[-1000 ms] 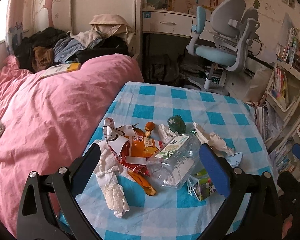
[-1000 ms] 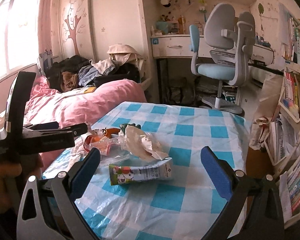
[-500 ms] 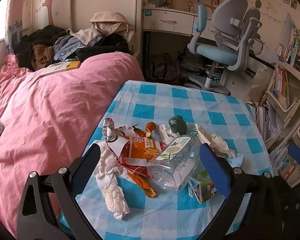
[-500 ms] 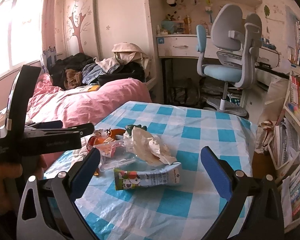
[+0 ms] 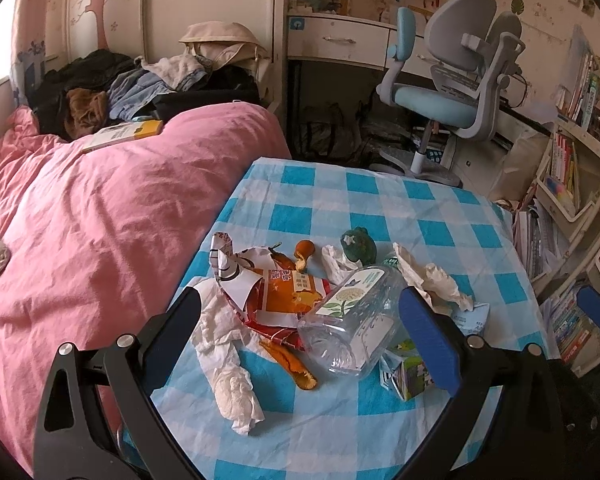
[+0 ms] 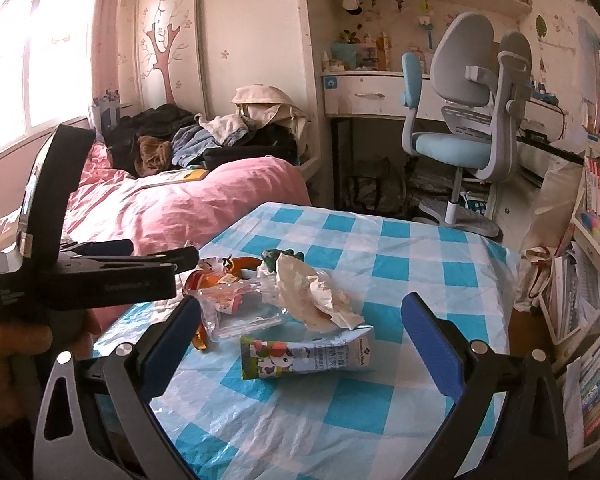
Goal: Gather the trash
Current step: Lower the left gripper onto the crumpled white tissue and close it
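Trash lies in a pile on the blue-checked tablecloth [image 5: 340, 196]: a clear plastic bottle [image 5: 352, 316] on its side, an orange snack wrapper [image 5: 284, 292], white crumpled tissue [image 5: 228, 364], orange peel [image 5: 292, 364], a green toy-like lump [image 5: 358, 244] and a small drink carton [image 5: 408, 372]. My left gripper [image 5: 300, 340] is open above the pile's near edge, empty. My right gripper [image 6: 300, 344] is open and empty, just short of the drink carton [image 6: 308, 356] and crumpled paper [image 6: 312, 292]. The left gripper's body [image 6: 92, 280] shows at the left of the right wrist view.
A bed with a pink duvet [image 5: 100, 216] borders the table's left side, with clothes [image 5: 140, 84] piled at its head. A desk chair [image 5: 452, 92] and desk [image 5: 340, 44] stand behind. Bookshelves [image 5: 572, 184] and stacked books stand to the right.
Both grippers have shifted slightly closer to the trash pile, staying open. The trash has not moved.
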The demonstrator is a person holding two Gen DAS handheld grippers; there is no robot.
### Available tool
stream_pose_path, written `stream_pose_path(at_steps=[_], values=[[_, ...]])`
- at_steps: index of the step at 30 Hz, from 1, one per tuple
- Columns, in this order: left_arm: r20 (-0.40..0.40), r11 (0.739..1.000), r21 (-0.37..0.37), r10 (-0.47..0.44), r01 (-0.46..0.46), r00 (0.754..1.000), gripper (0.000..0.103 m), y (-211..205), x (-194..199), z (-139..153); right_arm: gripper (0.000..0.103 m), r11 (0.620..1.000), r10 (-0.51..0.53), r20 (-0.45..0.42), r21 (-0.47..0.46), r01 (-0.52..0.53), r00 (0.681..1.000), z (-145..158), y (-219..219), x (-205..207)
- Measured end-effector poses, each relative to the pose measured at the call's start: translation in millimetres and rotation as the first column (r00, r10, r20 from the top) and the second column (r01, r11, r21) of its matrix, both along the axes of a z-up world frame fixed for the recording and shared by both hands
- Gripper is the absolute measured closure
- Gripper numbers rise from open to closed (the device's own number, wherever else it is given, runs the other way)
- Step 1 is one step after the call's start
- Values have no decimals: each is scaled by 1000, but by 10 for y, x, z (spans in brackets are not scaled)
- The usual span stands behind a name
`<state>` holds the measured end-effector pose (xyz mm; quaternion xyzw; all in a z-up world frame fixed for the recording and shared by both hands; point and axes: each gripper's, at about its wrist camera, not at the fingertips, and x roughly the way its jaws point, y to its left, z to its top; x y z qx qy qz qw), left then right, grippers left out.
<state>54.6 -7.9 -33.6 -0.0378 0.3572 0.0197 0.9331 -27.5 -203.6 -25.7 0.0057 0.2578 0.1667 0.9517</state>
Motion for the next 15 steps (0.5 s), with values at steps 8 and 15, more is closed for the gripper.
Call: stream_pose_path(at_steps=[8,15], values=[[-52,998,30,63,-62,997,7,227,0,-68,6,1000,3,-2,-3,-3,1000,-16,31,-15],[-105,982,-52,174,-180,979,7,796,37,-79,7,1000,17,-6,-9,-17,1000,-27,74,8]])
